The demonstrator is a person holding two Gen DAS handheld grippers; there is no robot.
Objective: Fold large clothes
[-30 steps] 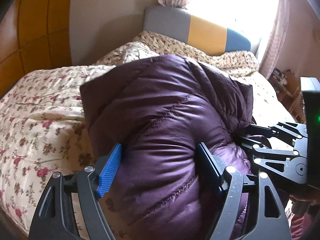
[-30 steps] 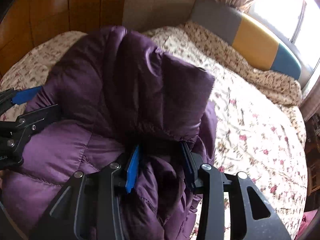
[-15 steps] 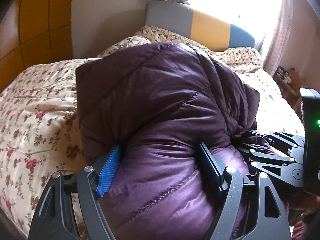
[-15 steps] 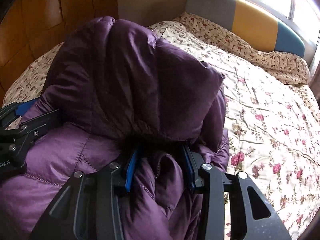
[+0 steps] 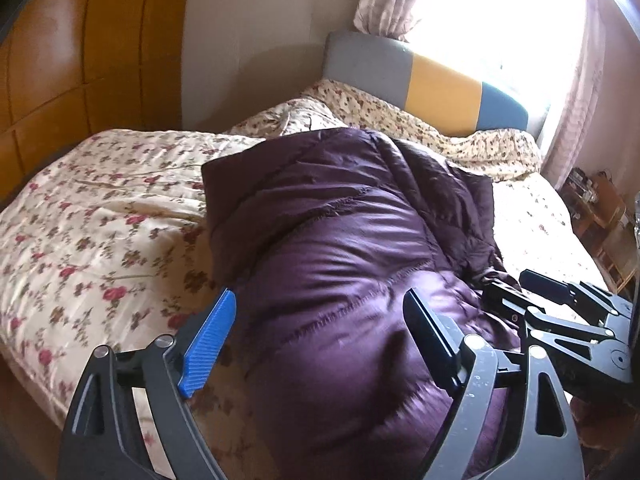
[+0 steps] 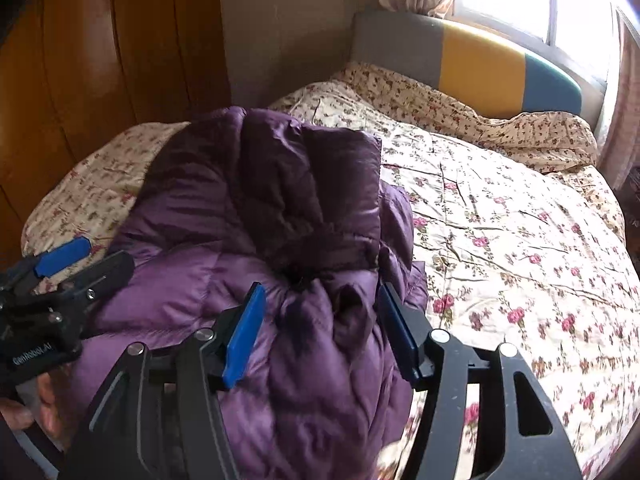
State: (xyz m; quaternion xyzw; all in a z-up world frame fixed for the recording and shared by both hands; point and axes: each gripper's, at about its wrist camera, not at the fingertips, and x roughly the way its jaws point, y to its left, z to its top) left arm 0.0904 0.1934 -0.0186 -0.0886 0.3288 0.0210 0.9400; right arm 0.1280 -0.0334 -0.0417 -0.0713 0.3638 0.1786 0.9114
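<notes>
A puffy purple quilted jacket [image 5: 352, 264] lies bundled on the bed [image 5: 100, 220], over its floral quilt [image 6: 500, 248], with the upper part folded back over the lower so a darker flap [image 6: 304, 184] rests on top. The left gripper [image 5: 316, 320] has its fingers spread wide on either side of the near end of the jacket: the blue pad [image 5: 208, 336] stands apart from the fabric over the quilt, while the dark one [image 5: 428, 332] lies against the padding. The right gripper [image 6: 320, 320] also has its fingers parted, straddling a bunched ridge of the jacket without pinching it. Each gripper shows at the edge of the other's view. Behind the bed stands a grey, yellow and blue headboard [image 6: 480, 60] under a bright window [image 6: 540, 0], with wooden wardrobe panels [image 5: 72, 64] to the left.
</notes>
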